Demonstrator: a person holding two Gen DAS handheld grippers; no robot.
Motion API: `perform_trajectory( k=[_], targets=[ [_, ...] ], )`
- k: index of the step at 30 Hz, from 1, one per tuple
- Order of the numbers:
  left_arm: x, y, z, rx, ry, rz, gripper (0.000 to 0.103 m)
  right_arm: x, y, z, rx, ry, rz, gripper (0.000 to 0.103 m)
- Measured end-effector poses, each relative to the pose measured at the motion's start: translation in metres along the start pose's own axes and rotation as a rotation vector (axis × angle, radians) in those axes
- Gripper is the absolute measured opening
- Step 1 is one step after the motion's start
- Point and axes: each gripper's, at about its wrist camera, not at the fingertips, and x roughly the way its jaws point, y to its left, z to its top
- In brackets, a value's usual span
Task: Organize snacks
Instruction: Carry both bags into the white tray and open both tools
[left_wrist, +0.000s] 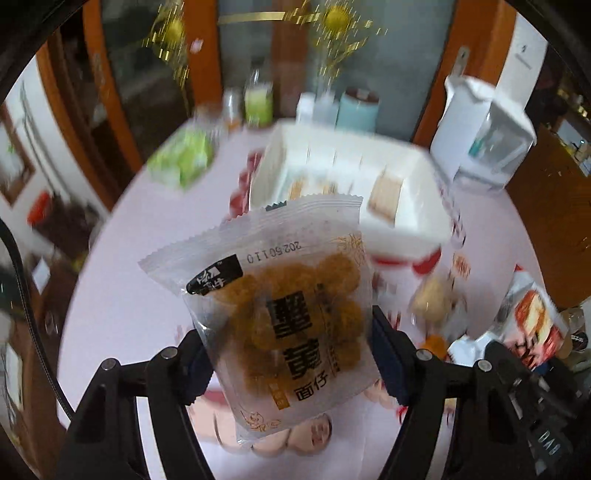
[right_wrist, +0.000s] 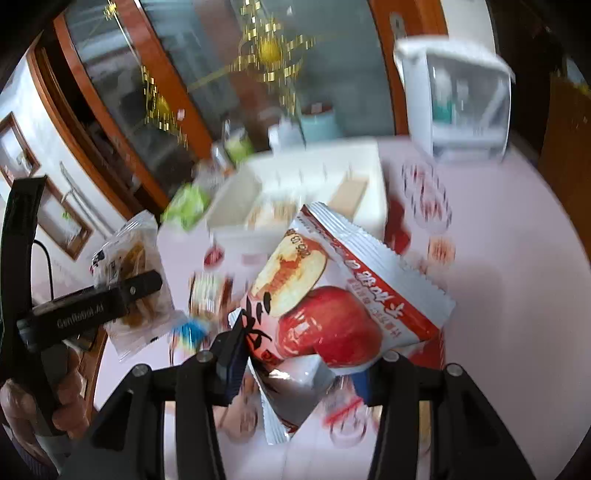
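Clamped snack packet (left_wrist: 291, 325); beyond, white bin (left_wrist: 417, 221) holding packets.

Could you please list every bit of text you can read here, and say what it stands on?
"20250110": clear snack pack, upside down.
"面仔": same pack; its larger characters are unclear.
"GenRobot.AI": left gripper, seen from the right wrist.
Apple pack: red band's print too blurred.

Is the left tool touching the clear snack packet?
Touching. The left wrist view shows the left tool with both pads pressed against the clear snack packet, lifted off the table.
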Motion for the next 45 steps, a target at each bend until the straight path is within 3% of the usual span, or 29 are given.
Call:
perform_trajectory(
  k=[5,8,15,25,32,33,34,37,39,45],
  targets=[
    [0.001,-0.008,0.059,0.064,-0.093,0.008,0.073,0.003,0.005,0.063,-0.027,-0.120,-0.051,0.047],
    [0.016,-0.016,0.089,0.104,-0.114,0.015,0.073,0.019,0.002,0.099,-0.023,-0.149,-0.081,0.047],
    [0.069,-0.030,0.136,0.155,-0.105,0.008,0.073,0.079,-0.015,0.145,0.025,-0.109,-0.156,0.048],
    [0.158,-0.042,0.142,0.174,0.009,-0.018,0.073,0.167,-0.030,0.146,0.038,0.052,-0.242,0.049],
    [0.187,-0.038,0.140,0.136,0.054,-0.018,0.081,0.196,-0.032,0.142,0.024,0.121,-0.222,0.052],
    [0.191,-0.036,0.140,0.130,0.072,-0.024,0.084,0.199,-0.032,0.140,0.020,0.125,-0.205,0.054],
    [0.196,-0.034,0.140,0.121,0.097,-0.043,0.088,0.201,-0.031,0.139,0.013,0.123,-0.205,0.063],
    [0.193,-0.029,0.138,0.109,0.059,-0.033,0.095,0.198,-0.027,0.135,-0.017,0.075,-0.236,0.079],
    [0.188,-0.028,0.139,0.116,0.028,-0.027,0.103,0.197,-0.028,0.134,-0.012,0.076,-0.236,0.080],
    [0.170,-0.027,0.140,0.121,-0.001,-0.045,0.103,0.191,-0.025,0.134,-0.008,0.075,-0.220,0.080]
  ],
)
